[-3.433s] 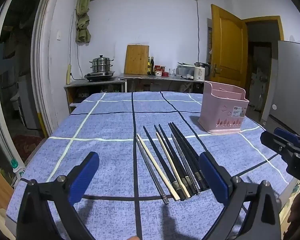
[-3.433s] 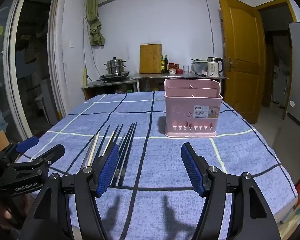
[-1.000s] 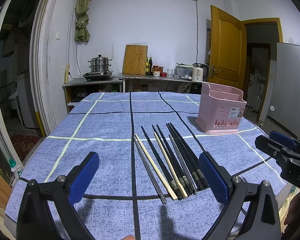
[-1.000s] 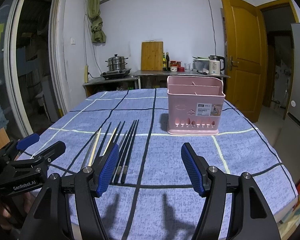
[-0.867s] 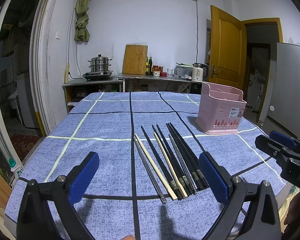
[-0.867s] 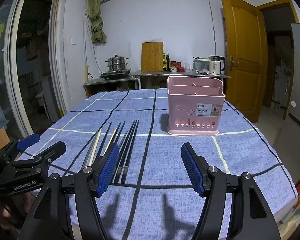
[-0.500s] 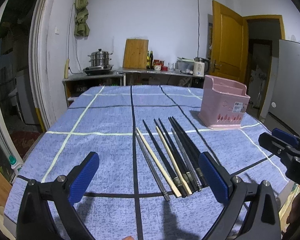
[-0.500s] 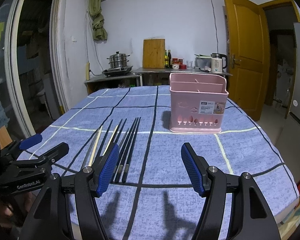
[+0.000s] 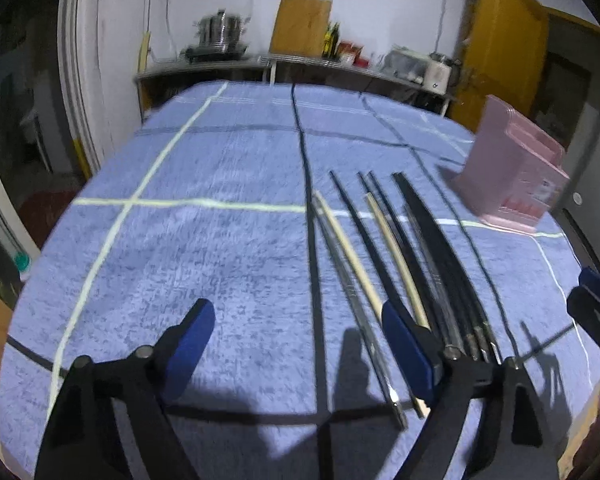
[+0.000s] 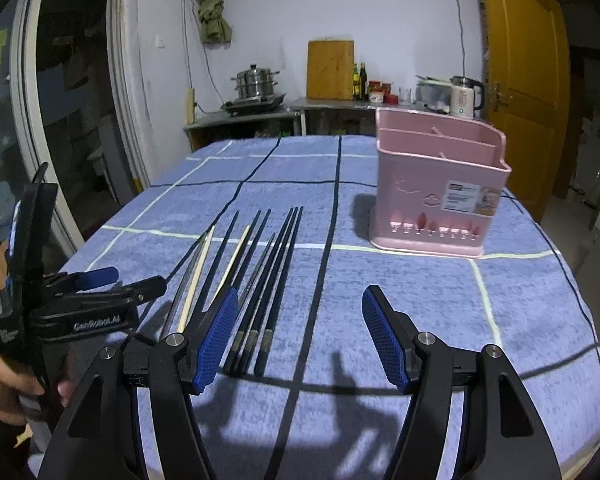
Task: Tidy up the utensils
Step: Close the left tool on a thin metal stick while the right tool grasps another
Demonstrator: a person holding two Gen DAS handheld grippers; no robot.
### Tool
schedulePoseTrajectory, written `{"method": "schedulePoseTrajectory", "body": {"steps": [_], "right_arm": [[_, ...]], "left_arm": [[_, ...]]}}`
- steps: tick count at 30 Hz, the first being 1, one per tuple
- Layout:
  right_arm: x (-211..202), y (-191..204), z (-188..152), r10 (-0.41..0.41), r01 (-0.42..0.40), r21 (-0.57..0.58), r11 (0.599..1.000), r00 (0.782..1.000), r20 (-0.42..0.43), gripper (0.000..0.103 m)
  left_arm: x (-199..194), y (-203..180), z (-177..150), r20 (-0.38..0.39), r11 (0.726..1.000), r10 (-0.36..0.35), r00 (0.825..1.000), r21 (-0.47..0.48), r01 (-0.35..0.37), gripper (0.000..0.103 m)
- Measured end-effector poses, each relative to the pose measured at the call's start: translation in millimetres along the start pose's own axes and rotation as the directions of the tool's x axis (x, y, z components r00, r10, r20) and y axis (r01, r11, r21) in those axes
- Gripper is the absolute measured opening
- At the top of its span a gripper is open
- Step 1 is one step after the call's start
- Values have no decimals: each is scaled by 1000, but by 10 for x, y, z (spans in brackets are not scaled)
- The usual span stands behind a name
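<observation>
Several chopsticks, black, pale wood and grey metal, lie side by side on the blue checked tablecloth. Behind them to the right stands a pink utensil basket with dividers. My left gripper hovers tilted down over the near left ends of the row; its jaws are closing and the pads touch nothing. The grey metal chopstick lies just inside its right finger. To the right of the row, my right gripper is open, with only cloth between its fingers.
The table's near edge runs just under both grippers. A person's hand holds the left gripper. A counter with a steel pot, a cutting board and a kettle stands against the far wall, and a yellow door is at the right.
Both grippers have come forward and dipped toward the table. The left one has tilted down more sharply, its jaws have narrowed, and it now sits closer to the chopsticks' near ends.
</observation>
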State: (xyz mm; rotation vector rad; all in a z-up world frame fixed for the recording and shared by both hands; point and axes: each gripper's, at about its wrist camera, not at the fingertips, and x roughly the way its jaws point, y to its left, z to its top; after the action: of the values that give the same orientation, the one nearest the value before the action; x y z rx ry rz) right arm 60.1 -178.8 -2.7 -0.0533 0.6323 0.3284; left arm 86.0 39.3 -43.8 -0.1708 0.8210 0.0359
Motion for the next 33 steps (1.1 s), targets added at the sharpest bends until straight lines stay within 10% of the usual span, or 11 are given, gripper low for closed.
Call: {"method": "schedulePoseTrajectory", "body": {"steps": [5, 13, 23, 33], "right_arm": [[263, 3, 141, 36, -36, 3, 999, 998, -44, 65], [673, 89, 311, 115, -115, 11, 993, 987, -111, 29], [996, 87, 336, 159, -152, 54, 987, 972, -173, 22], [1228, 152, 410, 204, -193, 73, 979, 953, -224, 12]], "left_arm": [[156, 23, 111, -43, 999, -41, 998, -19, 40, 73], [282, 32, 236, -79, 996, -77, 994, -40, 74, 54], [403, -92, 344, -81, 999, -19, 997, 45, 23, 46], [417, 46, 396, -82, 999, -16, 996, 51, 20, 17]]}}
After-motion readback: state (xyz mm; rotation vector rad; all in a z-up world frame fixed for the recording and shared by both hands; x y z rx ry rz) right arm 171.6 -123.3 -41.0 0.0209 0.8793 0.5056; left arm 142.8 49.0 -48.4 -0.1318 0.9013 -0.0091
